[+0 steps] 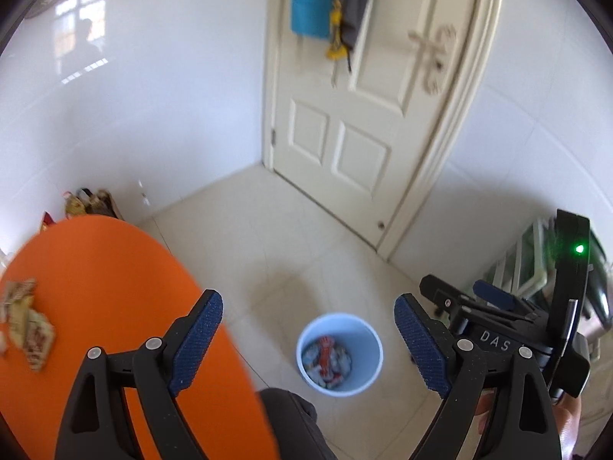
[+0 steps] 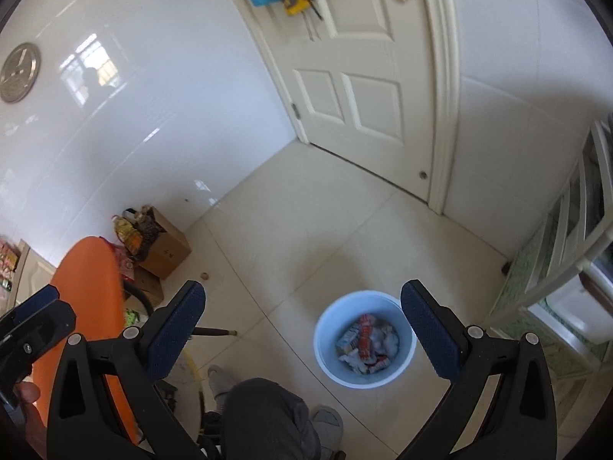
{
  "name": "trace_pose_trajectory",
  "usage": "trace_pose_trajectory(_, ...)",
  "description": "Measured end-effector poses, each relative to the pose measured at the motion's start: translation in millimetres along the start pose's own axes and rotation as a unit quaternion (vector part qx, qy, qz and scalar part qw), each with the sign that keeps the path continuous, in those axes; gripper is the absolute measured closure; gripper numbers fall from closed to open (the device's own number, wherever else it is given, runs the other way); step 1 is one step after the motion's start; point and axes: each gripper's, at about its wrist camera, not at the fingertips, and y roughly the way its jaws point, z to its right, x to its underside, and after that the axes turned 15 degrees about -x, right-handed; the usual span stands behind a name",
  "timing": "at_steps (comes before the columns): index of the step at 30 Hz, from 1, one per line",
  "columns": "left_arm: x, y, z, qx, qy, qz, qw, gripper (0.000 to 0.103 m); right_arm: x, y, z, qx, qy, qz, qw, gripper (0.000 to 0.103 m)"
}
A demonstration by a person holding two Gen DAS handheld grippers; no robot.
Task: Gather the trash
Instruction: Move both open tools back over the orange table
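Note:
A light blue bin (image 1: pixel 339 352) stands on the floor and holds several wrappers (image 1: pixel 325 358). It also shows in the right wrist view (image 2: pixel 364 339) with wrappers (image 2: pixel 367 339) inside. My left gripper (image 1: pixel 308 329) is open and empty, high above the bin. My right gripper (image 2: pixel 302 326) is open and empty, also above the bin; it shows at the right of the left wrist view (image 1: pixel 479 303). Crumpled wrappers (image 1: pixel 27 322) lie on the orange table (image 1: pixel 115 306) at the far left.
A closed cream door (image 1: pixel 364 96) stands behind the bin. A cardboard box (image 2: pixel 168 247) and bags (image 2: pixel 132 230) sit by the white wall. A white cabinet (image 2: pixel 567 253) is at the right. The person's knee (image 2: pixel 268 414) is below the grippers.

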Motion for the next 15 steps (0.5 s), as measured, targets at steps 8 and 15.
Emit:
trace_pose_trajectory(8,37,-88,-78,-0.043,-0.067,0.076,0.9939,0.008,-10,-18,-102,-0.052,-0.075,0.025,0.996,0.0)
trace_pose_trajectory(15,86,-151,-139,-0.102,-0.132,0.123,0.9783,0.001,-3,-17,-188,-0.103,-0.137,0.026,0.985,0.0)
